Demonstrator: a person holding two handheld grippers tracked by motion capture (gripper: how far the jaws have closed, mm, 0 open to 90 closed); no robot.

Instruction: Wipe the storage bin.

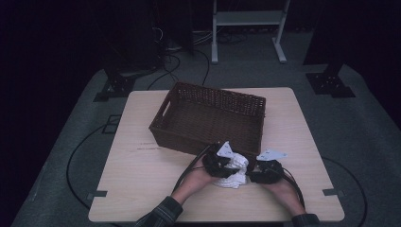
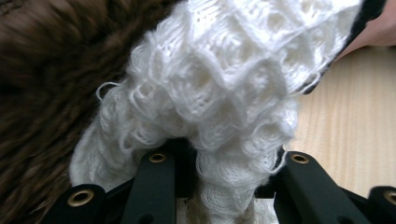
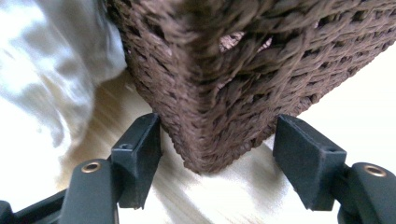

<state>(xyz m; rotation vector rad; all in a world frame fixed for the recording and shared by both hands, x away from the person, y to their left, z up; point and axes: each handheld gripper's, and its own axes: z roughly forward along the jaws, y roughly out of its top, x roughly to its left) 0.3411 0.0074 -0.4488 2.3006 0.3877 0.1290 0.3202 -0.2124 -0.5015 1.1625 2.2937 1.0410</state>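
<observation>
A white knitted cloth lies bunched on the table against the front wall of a brown wicker basket. My left gripper sits at the cloth's left side, and in the left gripper view it is shut on a fold of the cloth, with the basket's wall blurred just behind. My right gripper rests on the cloth's right side. In the right gripper view it stands open, the basket's near corner reaching between its jaws, and the cloth lies to the left.
The light wooden table stands on grey carpet with cables looping around it. A white frame and dark stands are behind the table. The person's forearms enter from the bottom edge.
</observation>
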